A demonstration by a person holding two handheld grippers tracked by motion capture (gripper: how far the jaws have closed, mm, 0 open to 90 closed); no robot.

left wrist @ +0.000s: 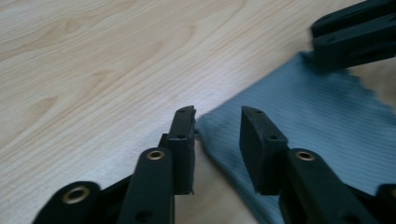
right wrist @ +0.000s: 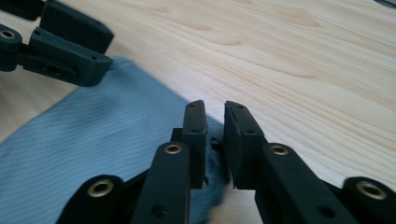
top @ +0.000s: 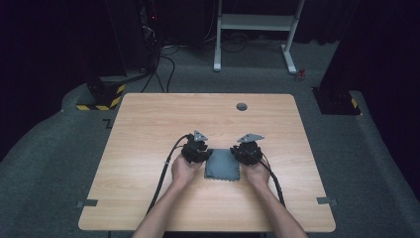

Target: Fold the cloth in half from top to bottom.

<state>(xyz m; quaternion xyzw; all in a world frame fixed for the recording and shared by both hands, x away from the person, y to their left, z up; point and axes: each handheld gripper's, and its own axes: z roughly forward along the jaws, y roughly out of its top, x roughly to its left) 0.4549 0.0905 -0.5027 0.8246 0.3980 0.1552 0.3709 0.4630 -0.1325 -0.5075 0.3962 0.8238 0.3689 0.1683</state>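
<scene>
Here, one grey cloth (top: 223,165) lies flat on a light wooden surface (top: 148,129), slightly toward the near edge and roughly centred left to right. Two grippers flank it, one in each of the person's hands. The left gripper (left wrist: 217,126) sits at the cloth's far left corner; its jaws stand apart with a clear gap, the corner lying on the surface between them, not pinched. The right gripper (right wrist: 215,119) sits at the cloth's far right corner; its jaws are parted only narrowly, the cloth's edge lying just under them, with nothing visibly clamped. One small dark round cap (top: 241,106) sits in the surface near its far edge.
</scene>
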